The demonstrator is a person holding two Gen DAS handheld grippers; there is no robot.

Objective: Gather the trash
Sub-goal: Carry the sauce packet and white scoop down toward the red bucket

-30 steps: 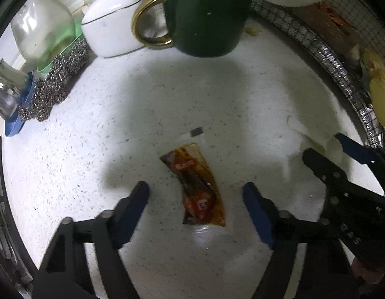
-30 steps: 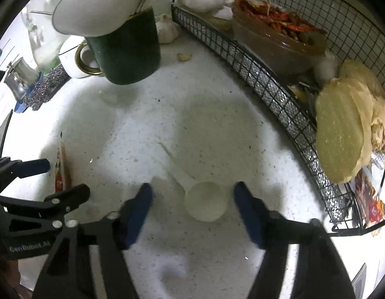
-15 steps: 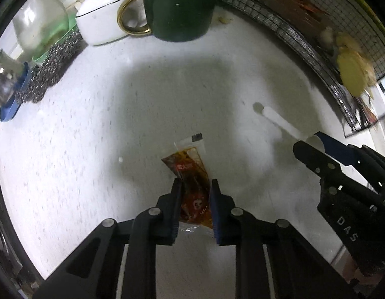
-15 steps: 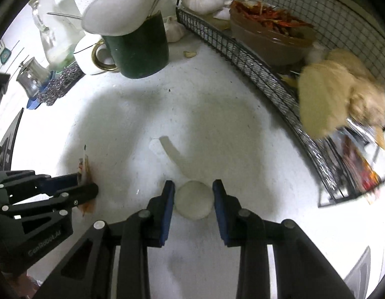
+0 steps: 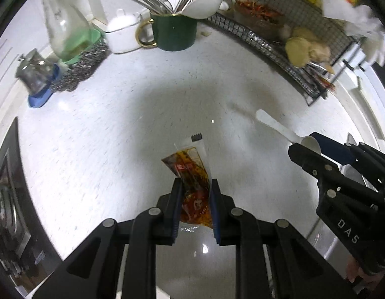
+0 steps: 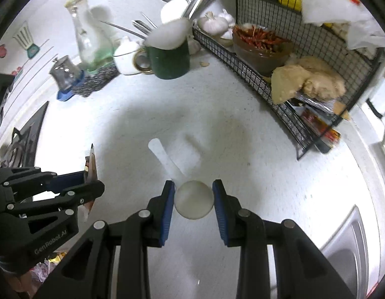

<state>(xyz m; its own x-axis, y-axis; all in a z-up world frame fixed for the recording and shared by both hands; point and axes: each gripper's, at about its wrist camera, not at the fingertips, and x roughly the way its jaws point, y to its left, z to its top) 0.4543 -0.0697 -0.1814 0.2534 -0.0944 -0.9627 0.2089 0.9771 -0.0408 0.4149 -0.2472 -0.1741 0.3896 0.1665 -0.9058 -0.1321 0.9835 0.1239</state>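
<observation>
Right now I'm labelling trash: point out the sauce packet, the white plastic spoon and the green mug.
sauce packet (image 5: pixel 192 172), left wrist view, printed middle.
white plastic spoon (image 6: pixel 193 199), right wrist view, bowl.
green mug (image 5: pixel 174 33), left wrist view, side wall.

White speckled countertop (image 5: pixel 122 124). Far edge: green mug (image 5: pixel 175 33) holding utensils, white lidded pot (image 5: pixel 123 33), glass carafe (image 5: pixel 65 30), steel scourer (image 5: pixel 80 62). Right: black wire basket (image 6: pixel 279 94) of food. One garlic clove (image 5: pixel 206 33) beside the mug.
</observation>
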